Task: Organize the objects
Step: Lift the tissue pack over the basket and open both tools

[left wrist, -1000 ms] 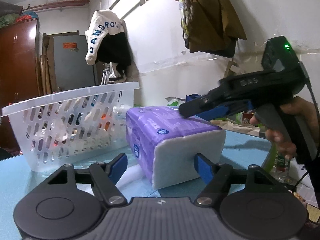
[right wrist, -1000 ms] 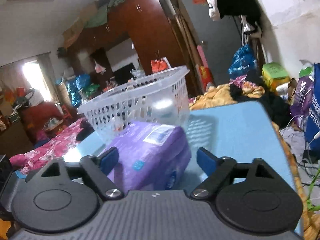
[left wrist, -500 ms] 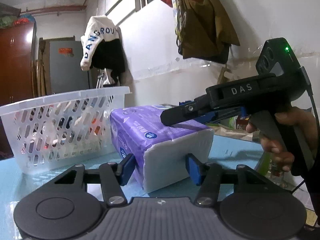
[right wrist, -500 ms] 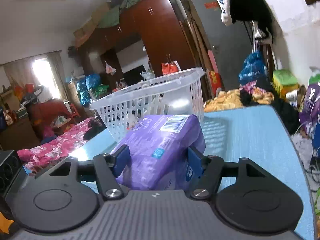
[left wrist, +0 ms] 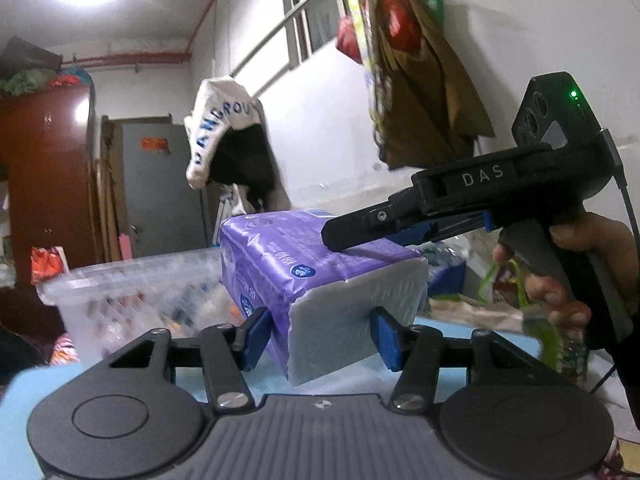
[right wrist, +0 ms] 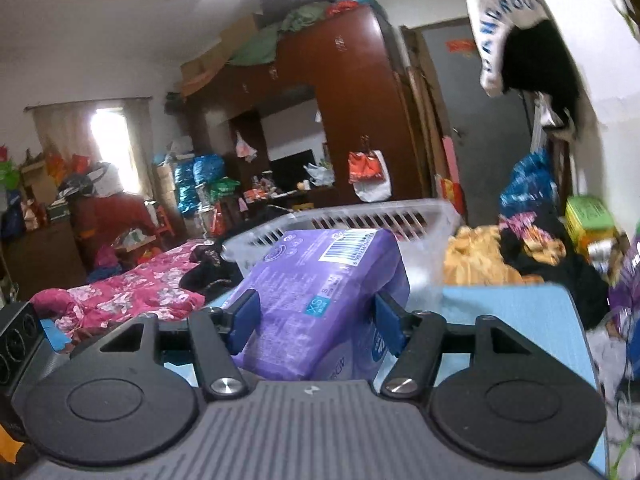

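Observation:
A purple pack of tissues [left wrist: 320,264] is held off the blue table [left wrist: 24,392] by both grippers. My left gripper [left wrist: 320,336] is shut on its open white end. My right gripper [right wrist: 316,320] is shut on its other end, and it also shows from the side in the left wrist view [left wrist: 400,232]. The pack also shows in the right wrist view [right wrist: 320,292], barcode up. The clear plastic basket [left wrist: 132,292] stands behind the pack, lower than it, with several items inside; it also shows in the right wrist view [right wrist: 360,220].
A brown wardrobe [right wrist: 352,120] and a grey door [left wrist: 160,188] stand beyond the table. Clothes and bags hang on the wall [left wrist: 416,72] to the right. A bed with a pink cover [right wrist: 132,292] lies left of the table.
Both grippers closed on the tissue pack and lifted it off the table. The basket now sits lower in both views.

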The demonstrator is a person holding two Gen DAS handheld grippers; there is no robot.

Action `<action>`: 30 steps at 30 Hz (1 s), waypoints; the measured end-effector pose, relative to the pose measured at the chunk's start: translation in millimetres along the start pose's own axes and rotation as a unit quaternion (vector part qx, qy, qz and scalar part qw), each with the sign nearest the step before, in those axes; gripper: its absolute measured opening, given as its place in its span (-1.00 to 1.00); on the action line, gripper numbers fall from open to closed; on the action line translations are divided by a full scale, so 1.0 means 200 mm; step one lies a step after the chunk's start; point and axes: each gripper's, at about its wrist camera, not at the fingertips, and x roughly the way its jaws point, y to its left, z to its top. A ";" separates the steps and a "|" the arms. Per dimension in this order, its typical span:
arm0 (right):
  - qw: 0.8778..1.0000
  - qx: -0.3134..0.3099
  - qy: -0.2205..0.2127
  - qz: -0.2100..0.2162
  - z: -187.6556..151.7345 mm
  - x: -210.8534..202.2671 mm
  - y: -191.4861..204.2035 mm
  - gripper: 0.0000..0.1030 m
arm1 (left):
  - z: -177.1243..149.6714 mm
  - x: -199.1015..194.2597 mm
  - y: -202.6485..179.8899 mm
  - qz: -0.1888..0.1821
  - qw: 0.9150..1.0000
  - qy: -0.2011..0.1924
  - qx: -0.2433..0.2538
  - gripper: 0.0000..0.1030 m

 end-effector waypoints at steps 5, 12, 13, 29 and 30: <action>1.000 -0.010 -0.004 0.014 0.16 0.10 0.03 0.26 | 0.15 0.03 0.13 0.020 1.000 -0.006 0.013 0.14; 0.999 -0.017 -0.012 0.028 0.39 0.32 0.03 0.26 | 0.39 0.13 0.34 0.050 0.998 -0.001 0.040 0.14; 0.999 -0.020 -0.012 0.030 0.40 0.35 0.02 0.26 | 0.41 0.16 0.38 0.054 0.998 0.001 0.040 0.14; 0.997 0.015 0.062 0.041 0.36 0.82 -0.03 0.26 | 0.38 0.42 0.81 0.091 0.992 0.084 0.013 0.14; 0.997 0.014 0.064 0.039 0.36 0.83 -0.02 0.26 | 0.37 0.42 0.82 0.092 0.992 0.088 0.012 0.14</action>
